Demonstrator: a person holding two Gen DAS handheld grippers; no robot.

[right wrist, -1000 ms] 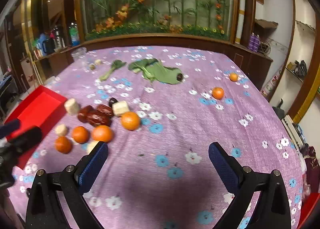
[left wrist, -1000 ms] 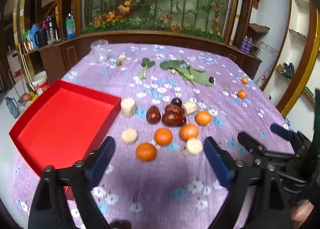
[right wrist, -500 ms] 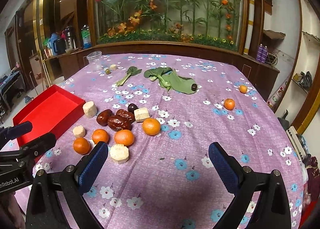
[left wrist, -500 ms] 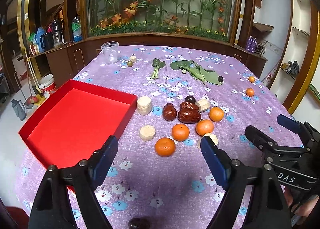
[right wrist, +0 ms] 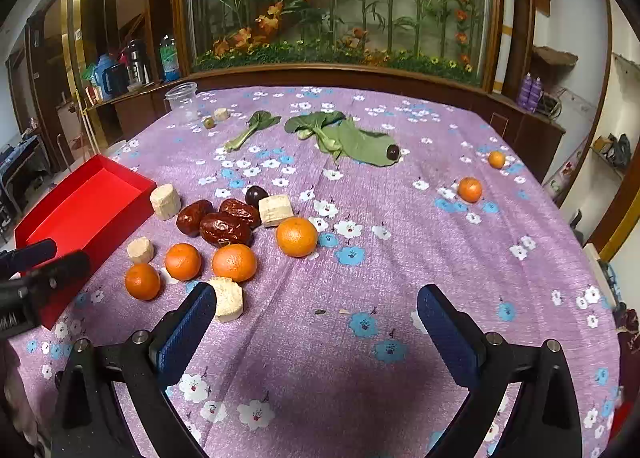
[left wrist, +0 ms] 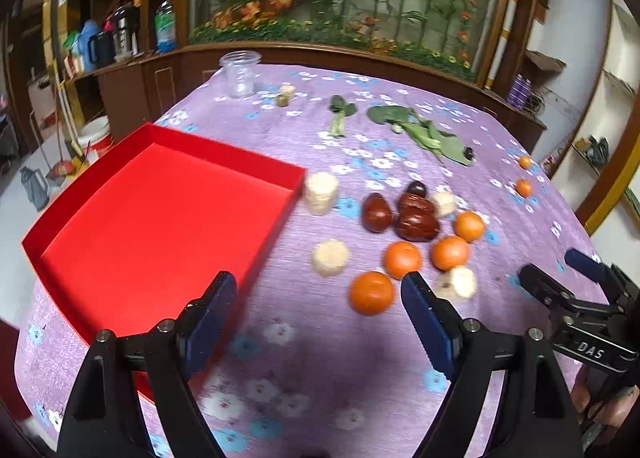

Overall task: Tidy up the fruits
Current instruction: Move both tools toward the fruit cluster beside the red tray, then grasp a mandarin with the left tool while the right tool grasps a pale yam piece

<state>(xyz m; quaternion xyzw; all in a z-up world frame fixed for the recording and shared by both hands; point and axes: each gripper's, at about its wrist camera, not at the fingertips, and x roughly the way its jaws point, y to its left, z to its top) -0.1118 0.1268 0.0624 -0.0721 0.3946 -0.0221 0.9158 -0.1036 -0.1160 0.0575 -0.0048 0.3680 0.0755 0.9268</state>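
The left gripper [left wrist: 320,310] hangs above the tablecloth [left wrist: 320,358], fingers apart and empty; the nearest orange [left wrist: 370,293] sits at its 1 o'clock, the red tray [left wrist: 160,226] at 10 o'clock. The right gripper [right wrist: 316,318] is likewise spread wide, holding nothing; the dates [right wrist: 224,228] lie at its 11 o'clock.

Left gripper [left wrist: 316,314]: two matte black plastic arms, each ending in a dark blue ribbed pad, with a small silver screw head on each arm. Right gripper [right wrist: 316,322] is built the same way. Seen beside the left gripper, its black body carries white letters "DAS".
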